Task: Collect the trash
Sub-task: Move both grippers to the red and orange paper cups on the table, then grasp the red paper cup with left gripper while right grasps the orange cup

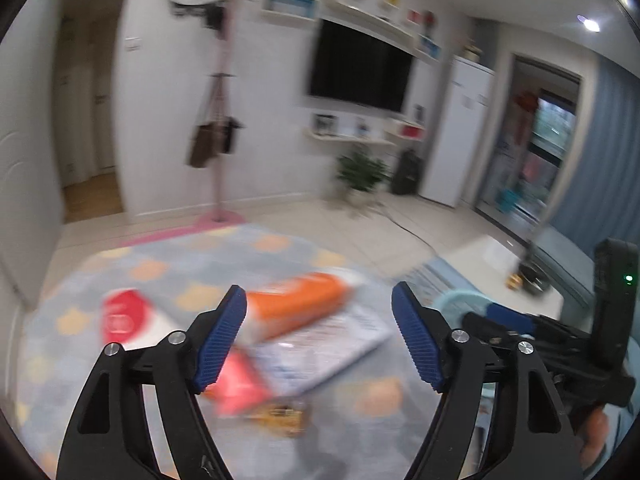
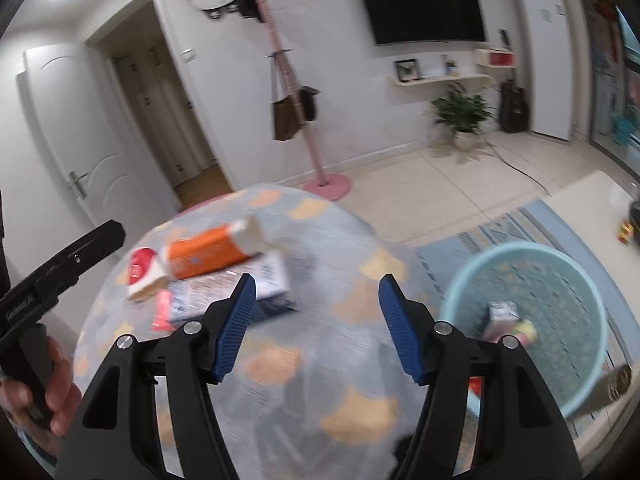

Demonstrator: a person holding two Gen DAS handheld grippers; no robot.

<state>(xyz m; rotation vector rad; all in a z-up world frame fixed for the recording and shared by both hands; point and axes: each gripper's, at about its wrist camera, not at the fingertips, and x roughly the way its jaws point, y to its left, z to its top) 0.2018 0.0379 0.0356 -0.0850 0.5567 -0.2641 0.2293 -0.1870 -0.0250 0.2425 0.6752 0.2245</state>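
Note:
Trash lies on a round table (image 2: pixel 352 280) with a grey-blue patterned cloth: an orange and white carton (image 2: pixel 212 254), a red and white packet (image 2: pixel 144 276), a printed white package (image 2: pixel 236 290) and a red wrapper (image 2: pixel 162 314). In the left wrist view they show blurred: the carton (image 1: pixel 298 304), the red and white packet (image 1: pixel 128 318), the white package (image 1: pixel 324 350), the red wrapper (image 1: pixel 236 386) and a small brown snack wrapper (image 1: pixel 282 416). My left gripper (image 1: pixel 319 340) is open above them, empty. My right gripper (image 2: pixel 318 328) is open and empty over the table. A light blue basket (image 2: pixel 532 320) stands at the right with a carton (image 2: pixel 500 318) inside.
A pink coat stand (image 2: pixel 316 160) with bags stands behind the table. A potted plant (image 2: pixel 462 114), a guitar (image 2: pixel 514 108), a TV (image 2: pixel 420 0) and a white fridge (image 2: pixel 548 48) line the far wall. A low white table (image 2: pixel 592 208) and striped rug (image 2: pixel 480 240) lie at the right.

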